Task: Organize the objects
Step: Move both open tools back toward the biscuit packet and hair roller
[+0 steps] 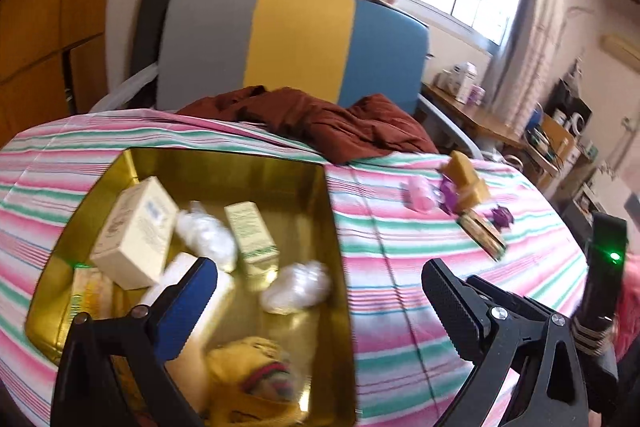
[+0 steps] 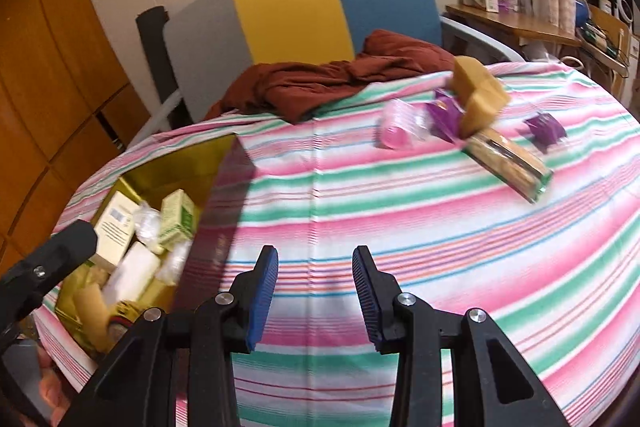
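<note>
Striped cloth (image 2: 400, 227); gold tin (image 1: 280, 171) (filled).

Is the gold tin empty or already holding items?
Holding items. The gold tin has no lid on, and inside lie a cream box, a green carton, white wrapped bundles and a yellow knitted item.

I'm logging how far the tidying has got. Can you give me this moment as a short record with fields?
surface: striped cloth
container: gold tin, open
in tin: cream box, green box, white wrapped bundles, yellow knitted item
outside tin: pink item, purple packets, tan blocks, clear packet
also on cloth: brown garment
left gripper: open wide over the tin's edge, empty
right gripper: jaws apart, empty, over bare cloth
</note>
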